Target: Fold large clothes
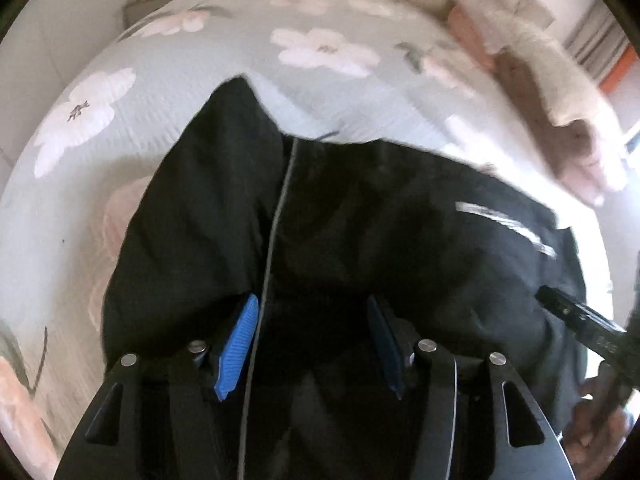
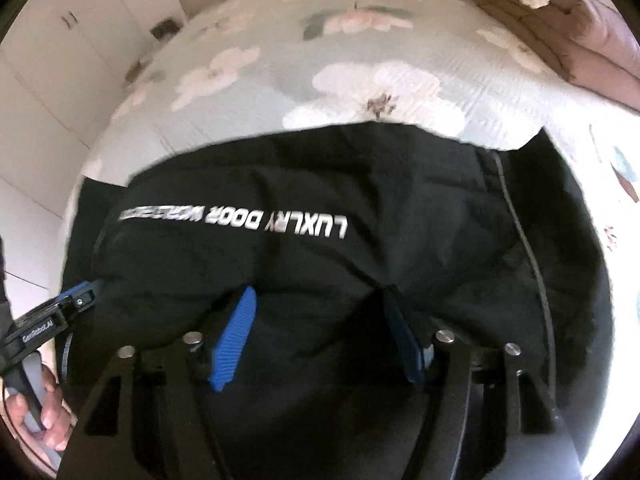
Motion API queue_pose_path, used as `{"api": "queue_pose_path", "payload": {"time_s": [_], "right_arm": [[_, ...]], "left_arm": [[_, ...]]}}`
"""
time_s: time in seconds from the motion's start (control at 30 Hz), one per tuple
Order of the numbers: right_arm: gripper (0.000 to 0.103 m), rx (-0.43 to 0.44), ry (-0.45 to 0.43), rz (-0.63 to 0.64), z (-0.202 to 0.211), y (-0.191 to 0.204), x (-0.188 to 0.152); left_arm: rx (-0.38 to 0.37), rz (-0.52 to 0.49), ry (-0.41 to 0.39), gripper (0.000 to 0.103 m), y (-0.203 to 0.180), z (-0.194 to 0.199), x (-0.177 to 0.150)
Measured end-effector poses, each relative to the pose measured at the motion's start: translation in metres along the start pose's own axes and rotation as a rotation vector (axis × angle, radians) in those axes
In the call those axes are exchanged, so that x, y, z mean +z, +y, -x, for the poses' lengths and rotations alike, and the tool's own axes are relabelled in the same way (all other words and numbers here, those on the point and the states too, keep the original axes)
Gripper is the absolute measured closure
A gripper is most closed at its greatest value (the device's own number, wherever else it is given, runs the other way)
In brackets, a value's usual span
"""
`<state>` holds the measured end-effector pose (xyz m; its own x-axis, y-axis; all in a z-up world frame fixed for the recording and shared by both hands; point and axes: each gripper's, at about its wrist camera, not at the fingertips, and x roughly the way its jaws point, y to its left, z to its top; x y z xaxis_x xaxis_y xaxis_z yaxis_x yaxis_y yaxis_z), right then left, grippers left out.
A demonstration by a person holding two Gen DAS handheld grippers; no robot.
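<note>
A large black jacket (image 1: 360,220) with a grey zipper line and white lettering lies on the bed; it also shows in the right wrist view (image 2: 320,200), where the lettering reads "LUXLRY DOOR". My left gripper (image 1: 314,312) has its blue pads (image 1: 240,336) spread apart, with black fabric bunched between and over them. My right gripper (image 2: 320,308) also has its pads (image 2: 236,332) apart with jacket fabric draped between them. Each gripper appears at the edge of the other's view: the right gripper (image 1: 580,320) and the left gripper (image 2: 60,312).
The bed (image 1: 320,92) has a pale green floral cover. A folded pink and cream quilt (image 2: 560,20) lies at the far right. White cabinets (image 2: 60,80) stand beyond the bed, and a bedside stand (image 1: 148,4) sits at the far corner.
</note>
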<state>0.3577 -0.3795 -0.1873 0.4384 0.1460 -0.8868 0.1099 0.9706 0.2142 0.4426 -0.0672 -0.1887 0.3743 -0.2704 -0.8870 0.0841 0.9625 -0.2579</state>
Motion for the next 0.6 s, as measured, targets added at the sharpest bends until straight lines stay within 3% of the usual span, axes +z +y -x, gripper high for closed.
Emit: {"api": "queue_pose_path", "payload": {"time_s": [0.17, 0.27, 0.3, 0.43, 0.6], "right_arm": [[0.038, -0.047, -0.048, -0.046, 0.060, -0.023, -0.053], [0.037, -0.085, -0.015, -0.076, 0.057, -0.042, -0.089], [0.037, -0.081, -0.003, -0.067, 0.050, -0.044, -0.097], [0.034, -0.121, -0.057, 0.062, 0.038, -0.032, -0.106], [0.033, -0.131, -0.080, 0.065, 0.048, -0.029, -0.111]], "left_arm": [[-0.010, 0.019, -0.100, 0.045, 0.024, 0.061, -0.043], [0.012, 0.021, -0.014, 0.045, 0.037, 0.046, -0.069], [-0.011, 0.012, 0.021, 0.044, 0.044, 0.034, -0.078], [-0.048, -0.008, -0.069, 0.037, 0.046, 0.028, -0.094], [-0.052, -0.036, -0.160, 0.037, 0.041, 0.042, -0.112]]}}
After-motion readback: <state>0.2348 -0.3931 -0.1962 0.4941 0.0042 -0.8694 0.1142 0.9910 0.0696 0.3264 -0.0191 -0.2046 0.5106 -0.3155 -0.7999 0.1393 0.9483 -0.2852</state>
